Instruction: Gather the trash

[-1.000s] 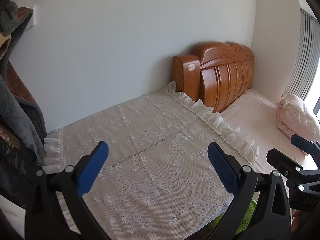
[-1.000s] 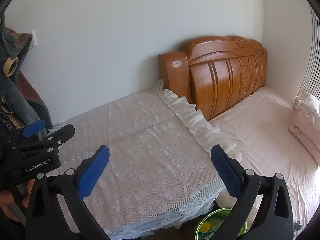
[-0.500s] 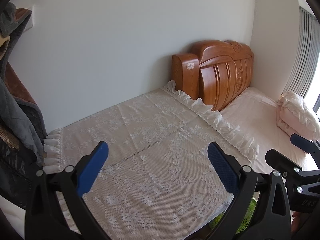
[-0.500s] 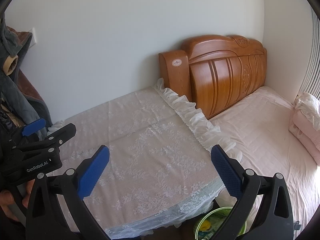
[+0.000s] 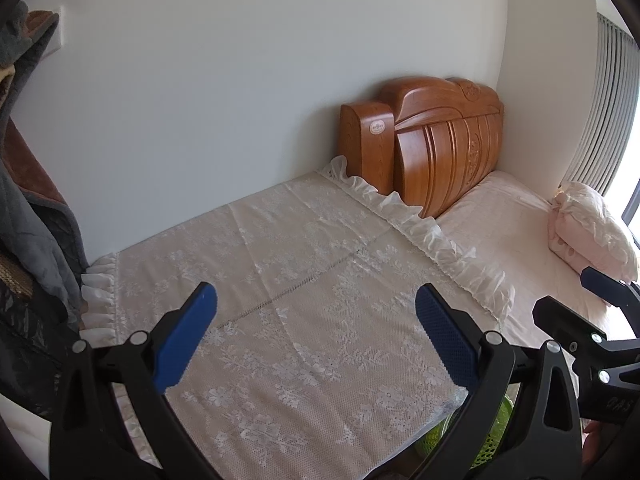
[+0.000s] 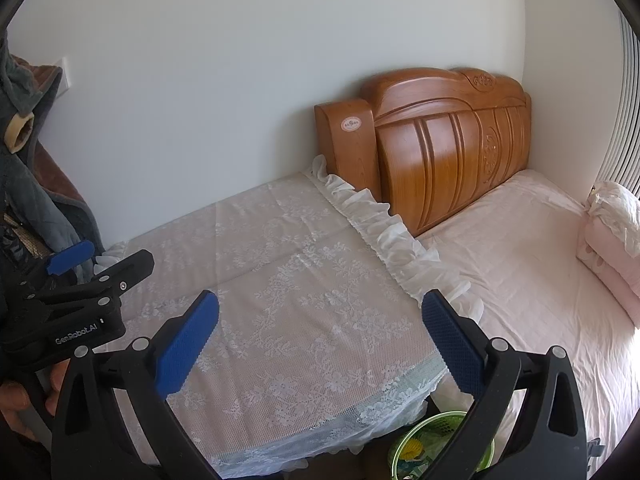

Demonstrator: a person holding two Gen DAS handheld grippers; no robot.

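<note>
My left gripper (image 5: 316,320) is open and empty, held above a table covered with a white lace cloth (image 5: 304,320). My right gripper (image 6: 320,328) is open and empty above the same cloth (image 6: 288,300). A green mesh waste basket (image 6: 440,444) stands on the floor below the table's near right corner, with yellow and green items inside; part of it also shows in the left wrist view (image 5: 492,436). No loose trash shows on the cloth. The left gripper shows at the left of the right wrist view (image 6: 88,264), the right gripper at the right of the left wrist view (image 5: 600,292).
A wooden headboard (image 6: 440,140) stands against the white wall behind the table. A bed with a pink sheet (image 6: 528,256) and a folded pink quilt (image 6: 612,232) lies to the right. Grey and brown clothes (image 5: 28,200) hang at the left.
Both views have shifted very slightly; the grippers stay open and hover over the cloth much as before.
</note>
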